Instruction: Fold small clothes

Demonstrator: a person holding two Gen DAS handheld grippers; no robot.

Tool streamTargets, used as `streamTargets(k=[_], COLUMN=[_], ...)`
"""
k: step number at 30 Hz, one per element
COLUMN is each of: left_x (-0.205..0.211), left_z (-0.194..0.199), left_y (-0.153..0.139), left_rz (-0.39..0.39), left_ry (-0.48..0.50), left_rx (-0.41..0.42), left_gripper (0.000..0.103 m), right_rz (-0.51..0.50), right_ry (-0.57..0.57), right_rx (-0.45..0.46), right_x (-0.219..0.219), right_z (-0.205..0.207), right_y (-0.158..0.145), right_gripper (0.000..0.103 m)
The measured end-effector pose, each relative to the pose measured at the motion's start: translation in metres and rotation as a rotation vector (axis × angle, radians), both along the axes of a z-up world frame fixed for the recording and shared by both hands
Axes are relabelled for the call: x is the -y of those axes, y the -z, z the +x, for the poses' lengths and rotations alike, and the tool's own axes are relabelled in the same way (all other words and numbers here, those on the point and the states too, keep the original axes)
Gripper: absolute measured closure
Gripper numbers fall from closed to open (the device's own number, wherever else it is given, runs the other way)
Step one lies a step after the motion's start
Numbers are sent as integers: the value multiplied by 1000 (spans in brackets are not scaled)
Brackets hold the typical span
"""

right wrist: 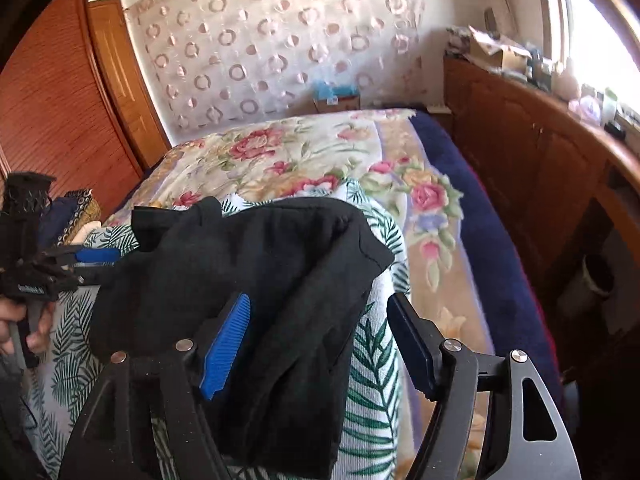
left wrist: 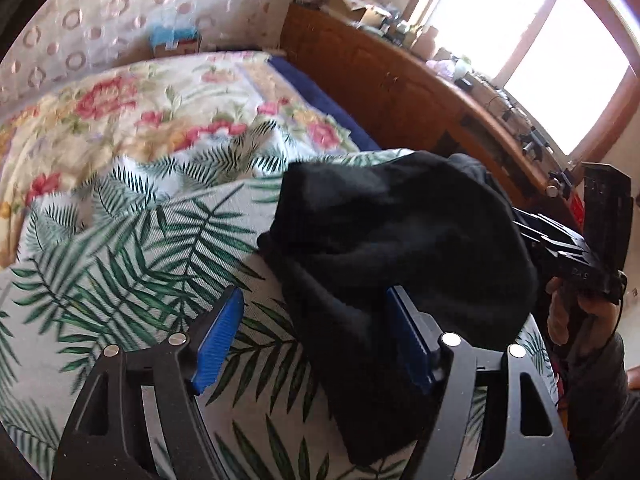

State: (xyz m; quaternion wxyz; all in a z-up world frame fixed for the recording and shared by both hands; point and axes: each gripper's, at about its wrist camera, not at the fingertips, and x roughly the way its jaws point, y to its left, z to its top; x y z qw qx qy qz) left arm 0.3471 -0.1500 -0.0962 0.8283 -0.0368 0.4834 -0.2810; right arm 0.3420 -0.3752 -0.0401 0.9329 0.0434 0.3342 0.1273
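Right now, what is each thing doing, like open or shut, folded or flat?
Left claw: open, holding nothing.
Right claw: open, holding nothing.
Black garment: folded over, lying loose on the leaf-print cloth.
Leaf-print cloth: spread under the garment.
Floral bedspread: spread over the bed.

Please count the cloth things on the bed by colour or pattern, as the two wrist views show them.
Black: 1, the garment
Palm-leaf print: 1, the cloth under it
Rose print: 1, the bedspread
Dark blue: 1, the blanket along the bed's edge
Total: 4

More fabrics lie heaped at the left edge of the right wrist view, too small to count.
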Motion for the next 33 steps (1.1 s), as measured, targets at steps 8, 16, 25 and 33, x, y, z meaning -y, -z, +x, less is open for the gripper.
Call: streamTargets(k=[8, 16, 25, 33], left_x=[7, -4, -116, -255], left_z=[10, -12, -112, -198], left_y=[3, -17, -121, -143], left_rz=[-33, -138, -169, -122], left_ry=[20, 29, -174, -520], left_rx=[11, 52, 328, 432], left_gripper=[44, 86, 87, 87], right_rz=[73, 116, 36, -51], right_ry=[-46, -137, -357, -691], right_rx=[-101, -64, 193, 314], right_x=[-8, -14, -107, -273], right_z=[19, 10, -37, -22], right_y=[10, -6, -119, -198], right_gripper=[30, 85, 87, 87])
